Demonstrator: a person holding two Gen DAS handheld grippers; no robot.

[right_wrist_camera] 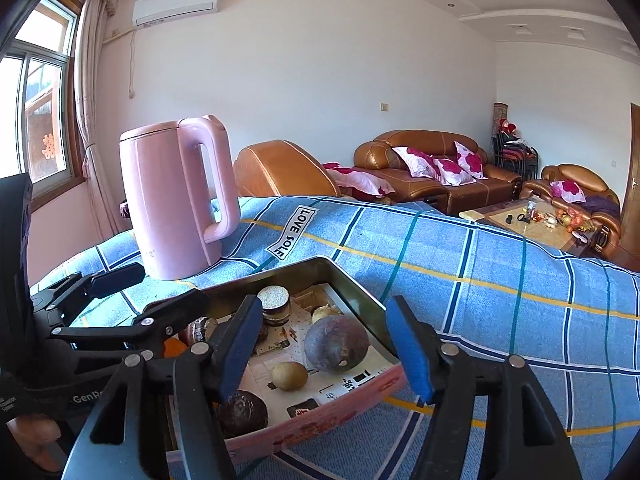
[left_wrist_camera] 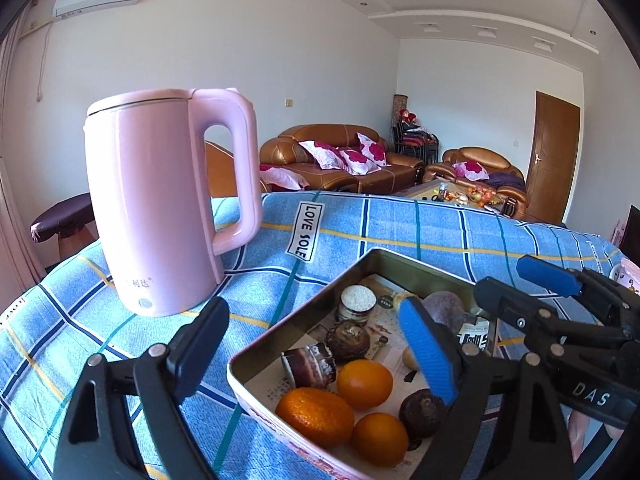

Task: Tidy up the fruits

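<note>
Checked cloth [left_wrist_camera: 400, 220] carries a kettle [left_wrist_camera: 160, 200] and tin [left_wrist_camera: 276, 332]; left gripper [left_wrist_camera: 320, 344] and right gripper [right_wrist_camera: 328, 344] both gape empty; oranges [left_wrist_camera: 362, 384] and other fruit lie loose in the tin between and below the fingers; sorting looks barely begun.

White-walled living room, brown leather sofa [right_wrist_camera: 436, 168] with pink floral cushions [right_wrist_camera: 440, 166], air conditioner [right_wrist_camera: 176, 4] high left of it, curtained window [right_wrist_camera: 40, 92] further left, wooden door [left_wrist_camera: 554, 158] right.
</note>
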